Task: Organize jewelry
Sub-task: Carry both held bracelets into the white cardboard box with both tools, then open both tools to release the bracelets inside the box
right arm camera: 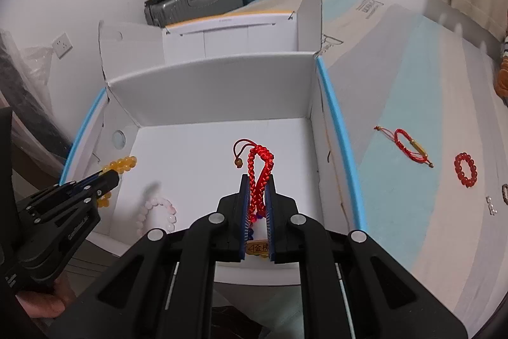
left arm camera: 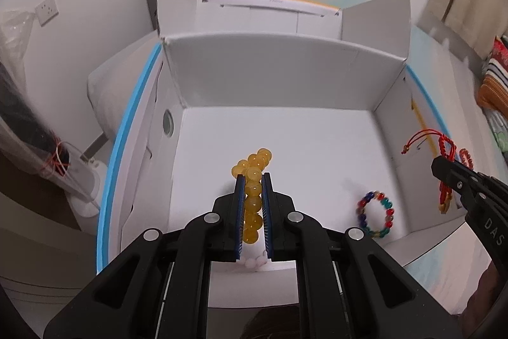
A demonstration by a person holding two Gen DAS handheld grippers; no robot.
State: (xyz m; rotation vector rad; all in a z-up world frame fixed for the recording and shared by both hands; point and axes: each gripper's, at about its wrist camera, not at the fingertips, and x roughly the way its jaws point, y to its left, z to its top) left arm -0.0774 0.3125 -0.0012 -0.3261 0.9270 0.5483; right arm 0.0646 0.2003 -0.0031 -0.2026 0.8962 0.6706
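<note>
My left gripper (left arm camera: pixel 253 177) is shut on a yellow bead bracelet (left arm camera: pixel 254 196) and hangs over the left part of an open white cardboard box (left arm camera: pixel 285 72). My right gripper (right arm camera: pixel 257 178) is shut on a red braided cord bracelet (right arm camera: pixel 258 177) with a gold tag, over the box's right part. On the box floor lie a multicoloured bead bracelet (left arm camera: pixel 376 213) and a pale pink bead bracelet (right arm camera: pixel 155 212). Each gripper shows in the other view: the right gripper (left arm camera: pixel 439 166) at the right edge, the left gripper (right arm camera: pixel 114 177) at the lower left.
On the bed cover right of the box lie a red cord bracelet with a gold tube (right arm camera: pixel 409 148), a red bead bracelet (right arm camera: pixel 465 170) and small pearl pieces (right arm camera: pixel 492 206). Suitcases (right arm camera: pixel 203 0) stand behind the box. Its flaps (right arm camera: pixel 312 11) stick up.
</note>
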